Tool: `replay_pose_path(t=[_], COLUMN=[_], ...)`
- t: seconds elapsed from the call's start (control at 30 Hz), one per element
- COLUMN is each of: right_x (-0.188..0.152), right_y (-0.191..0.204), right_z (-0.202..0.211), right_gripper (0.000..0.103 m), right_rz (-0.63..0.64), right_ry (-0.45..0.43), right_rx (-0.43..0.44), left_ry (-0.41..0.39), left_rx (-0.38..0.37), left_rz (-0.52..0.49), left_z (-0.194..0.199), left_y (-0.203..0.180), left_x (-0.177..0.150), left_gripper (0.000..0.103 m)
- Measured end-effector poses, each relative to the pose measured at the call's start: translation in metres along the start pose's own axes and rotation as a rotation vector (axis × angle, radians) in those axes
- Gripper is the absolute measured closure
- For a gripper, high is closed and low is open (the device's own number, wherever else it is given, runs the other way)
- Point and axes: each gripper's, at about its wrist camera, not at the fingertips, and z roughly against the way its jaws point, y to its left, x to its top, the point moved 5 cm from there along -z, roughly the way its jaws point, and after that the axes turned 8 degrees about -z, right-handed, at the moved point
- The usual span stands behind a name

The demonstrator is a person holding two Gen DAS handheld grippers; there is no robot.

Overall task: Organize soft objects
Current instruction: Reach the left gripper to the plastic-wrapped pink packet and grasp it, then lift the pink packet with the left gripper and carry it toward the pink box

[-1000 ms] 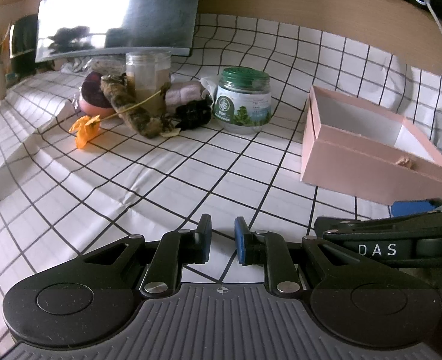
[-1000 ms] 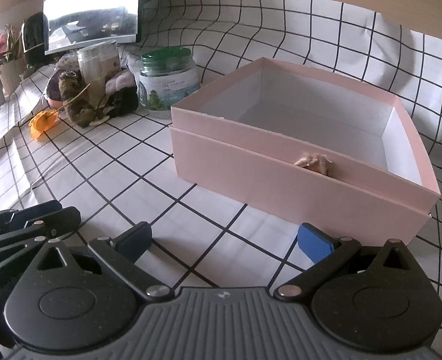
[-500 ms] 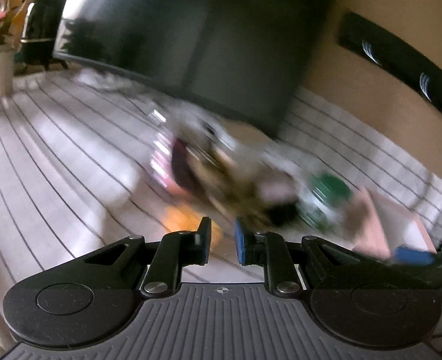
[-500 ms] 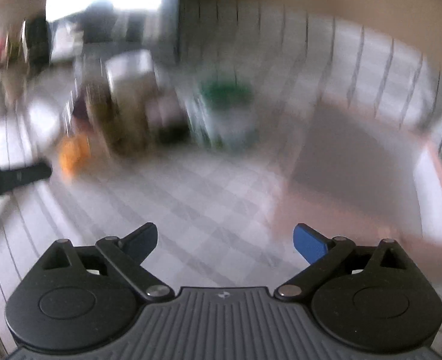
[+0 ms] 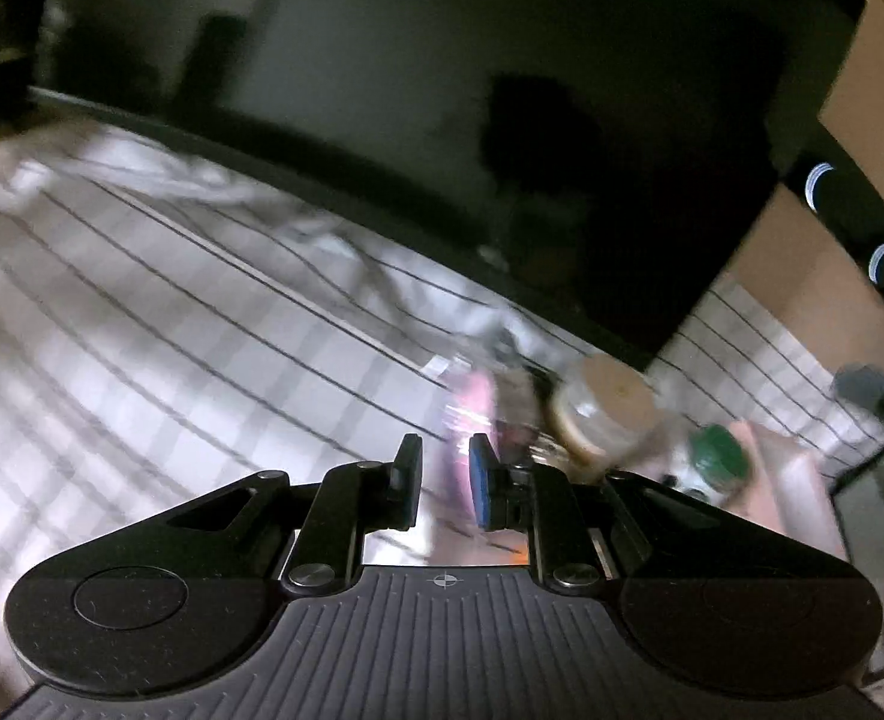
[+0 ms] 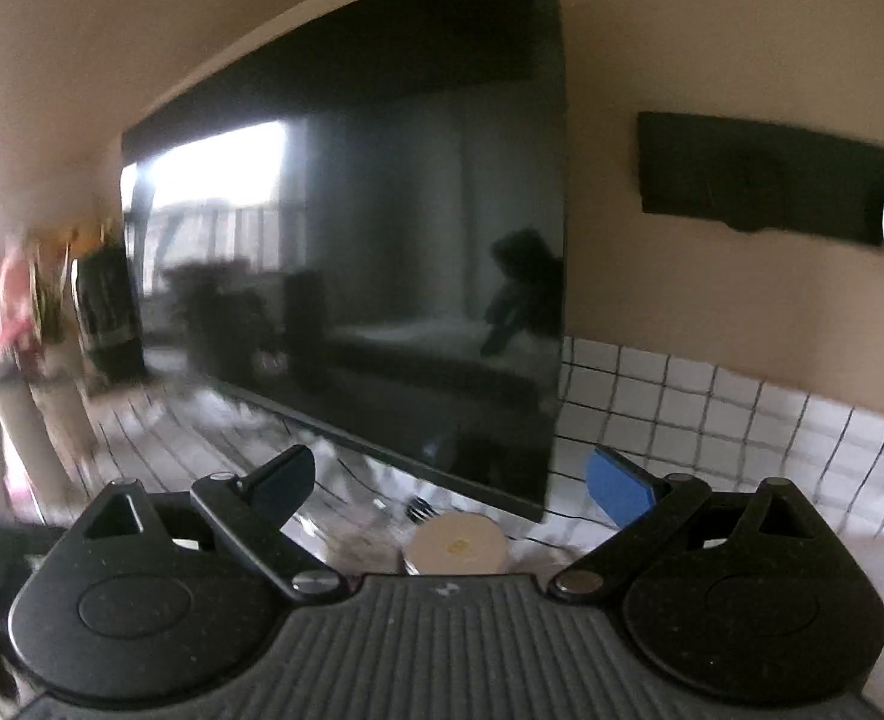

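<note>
Both views are blurred by motion. In the left wrist view my left gripper is nearly shut with a narrow gap and nothing between its pads. It hovers above the checked cloth, close to a blurred pile of soft things with a pink one foremost. The pink box is a smear at the right. In the right wrist view my right gripper is wide open and empty, raised and pointing at the dark screen. The pile is hidden below it.
A cork-lidded glass jar and a green-lidded jar stand right of the pile; the cork lid also shows in the right wrist view. A large dark screen stands behind. A vase with flowers is far left.
Both grippers have swung up and toward the back of the table. The box has left the right view; the left view has closed in on the pile. Jaw openings are unchanged.
</note>
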Motion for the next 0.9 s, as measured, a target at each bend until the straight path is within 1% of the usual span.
replay_pose_path(t=[0.03, 0.1, 0.17, 0.23, 0.3, 0.4, 0.47, 0.53, 0.57, 0.63, 0.7, 0.73, 0.77, 0.8, 0.87, 0.9], right_x=[-0.005, -0.020, -0.042, -0.061, -0.075, -0.097, -0.112, -0.124, -0.127, -0.131, -0.135, -0.139, -0.144, -0.147, -0.153, -0.156], right_y=[0.000, -0.012, -0.024, -0.035, -0.045, -0.057, -0.060, -0.059, -0.057, -0.052, -0.047, -0.045, -0.043, -0.043, -0.044, -0.046], right_z=[-0.001, -0.007, -0.009, -0.010, -0.014, -0.027, -0.036, -0.044, -0.047, -0.052, -0.061, -0.067, -0.072, -0.077, -0.085, -0.088], right_gripper=[0.005, 0.006, 0.007, 0.007, 0.007, 0.007, 0.007, 0.007, 0.007, 0.007, 0.007, 0.010, 0.013, 0.014, 0.015, 0.015], right_rz=[0.030, 0.067, 0.095, 0.135, 0.118, 0.095, 0.119, 0.163, 0.180, 0.195, 0.212, 0.234, 0.259, 0.277, 0.281, 0.269], right_ry=[0.022, 0.079, 0.131, 0.159, 0.184, 0.243, 0.273, 0.289, 0.288, 0.292, 0.315, 0.327, 0.339, 0.352, 0.378, 0.392], right_rx=[-0.008, -0.033, -0.057, -0.090, -0.097, -0.079, -0.065, -0.062, -0.061, -0.034, 0.012, 0.029, 0.034, 0.028, 0.025, 0.029], left_ry=[0.000, -0.007, -0.020, -0.054, -0.043, 0.021, 0.047, 0.042, 0.041, 0.031, 0.030, 0.031, 0.033, 0.031, 0.038, 0.037], left_rx=[-0.010, -0.001, 0.071, 0.113, 0.106, 0.098, 0.094, 0.103, 0.092, 0.039, -0.042, -0.084, -0.124, -0.166, -0.256, -0.286], left_rz=[-0.004, -0.013, -0.005, 0.009, 0.025, 0.071, 0.087, 0.094, 0.108, 0.147, 0.163, 0.164, 0.158, 0.145, 0.114, 0.096], left_z=[-0.011, -0.029, -0.045, -0.053, -0.062, -0.079, -0.090, -0.096, -0.098, -0.099, -0.099, -0.099, -0.099, -0.098, -0.097, -0.097], left_y=[-0.007, -0.017, -0.025, -0.029, -0.027, -0.019, -0.017, -0.010, -0.007, -0.001, 0.003, 0.000, -0.001, -0.003, -0.012, -0.016], left_x=[-0.003, -0.009, -0.012, -0.012, -0.012, -0.015, -0.019, -0.024, -0.026, -0.027, -0.028, -0.029, -0.030, -0.032, -0.033, -0.033], left_gripper=[0.084, 0.084, 0.084, 0.084, 0.084, 0.084, 0.085, 0.084, 0.084, 0.085, 0.085, 0.085, 0.085, 0.085, 0.081, 0.074])
